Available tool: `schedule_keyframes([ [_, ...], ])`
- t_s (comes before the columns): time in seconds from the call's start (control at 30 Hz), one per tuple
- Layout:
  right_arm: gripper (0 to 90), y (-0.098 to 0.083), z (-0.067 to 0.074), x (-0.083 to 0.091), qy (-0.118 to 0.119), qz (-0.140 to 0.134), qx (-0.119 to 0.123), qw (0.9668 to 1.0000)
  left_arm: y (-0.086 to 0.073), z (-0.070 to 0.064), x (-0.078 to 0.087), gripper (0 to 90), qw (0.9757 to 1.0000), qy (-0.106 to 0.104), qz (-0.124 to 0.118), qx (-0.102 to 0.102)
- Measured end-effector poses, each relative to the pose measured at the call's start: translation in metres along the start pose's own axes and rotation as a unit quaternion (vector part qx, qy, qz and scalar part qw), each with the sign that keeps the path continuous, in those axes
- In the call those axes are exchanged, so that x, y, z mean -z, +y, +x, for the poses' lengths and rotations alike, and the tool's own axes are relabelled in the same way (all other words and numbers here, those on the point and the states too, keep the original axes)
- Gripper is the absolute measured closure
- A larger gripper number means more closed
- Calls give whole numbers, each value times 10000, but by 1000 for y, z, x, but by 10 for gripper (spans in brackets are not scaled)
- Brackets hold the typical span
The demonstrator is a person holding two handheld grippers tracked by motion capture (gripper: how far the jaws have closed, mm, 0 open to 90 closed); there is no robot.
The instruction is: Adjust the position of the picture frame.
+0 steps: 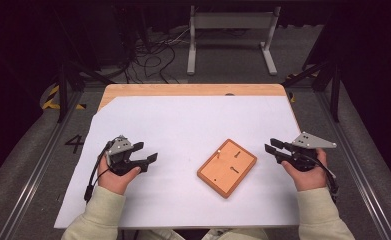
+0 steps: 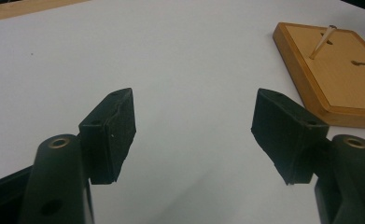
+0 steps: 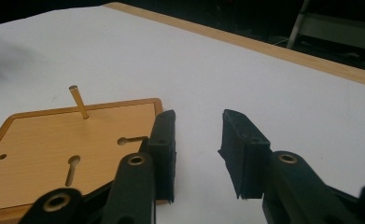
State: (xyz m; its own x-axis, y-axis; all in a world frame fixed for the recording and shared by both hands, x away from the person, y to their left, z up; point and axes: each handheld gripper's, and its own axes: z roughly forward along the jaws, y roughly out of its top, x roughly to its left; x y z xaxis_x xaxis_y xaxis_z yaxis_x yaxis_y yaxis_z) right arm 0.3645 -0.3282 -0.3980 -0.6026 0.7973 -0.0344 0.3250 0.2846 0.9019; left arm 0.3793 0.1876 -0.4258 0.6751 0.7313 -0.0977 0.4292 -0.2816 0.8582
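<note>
Right gripper (image 3: pixel 196 154) low over the tabletop (image 3: pixel 264 84), which is covered by a white sheet, with a wooden edge strip running along the far side. Jaws parted, gap empty, white surface showing between the pads. Wooden board (image 3: pixel 54 149) lies at lower left, raised rim around a flat inset; the near corner passes behind the left-hand jaw. A thin peg (image 3: pixel 79 101) stands up from the board, tilted. Two keyhole slots and one small hole cut in the board's face. Dark background beyond the table, pale metal frame at upper right.
</note>
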Motion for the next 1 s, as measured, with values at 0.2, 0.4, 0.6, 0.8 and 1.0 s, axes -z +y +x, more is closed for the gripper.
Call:
schedule_keyframes([
  [0.2, 658, 3, -1, 4, 35, -70, -59, 10000, 3, -2, 1, 298, 10000, -35, -49, -42],
  [0.4, 637, 3, -2, 4, 20, -78, -15, 10000, 3, -2, 1, 292, 10000, -15, -37, -68],
  [0.6, 684, 2, -2, 6, 23, 86, -133, 9999, 4, -3, 3, 297, 9999, -28, -95, -62],
  [0.8, 804, 4, 3, 10, 140, 338, -58, 9993, 4, -3, 3, 301, 9999, -24, -89, -97],
  [1.0, 900, 8, 16, 10, 422, 726, 268, 9961, 5, -4, 2, 302, 9999, -63, -69, -116],
])
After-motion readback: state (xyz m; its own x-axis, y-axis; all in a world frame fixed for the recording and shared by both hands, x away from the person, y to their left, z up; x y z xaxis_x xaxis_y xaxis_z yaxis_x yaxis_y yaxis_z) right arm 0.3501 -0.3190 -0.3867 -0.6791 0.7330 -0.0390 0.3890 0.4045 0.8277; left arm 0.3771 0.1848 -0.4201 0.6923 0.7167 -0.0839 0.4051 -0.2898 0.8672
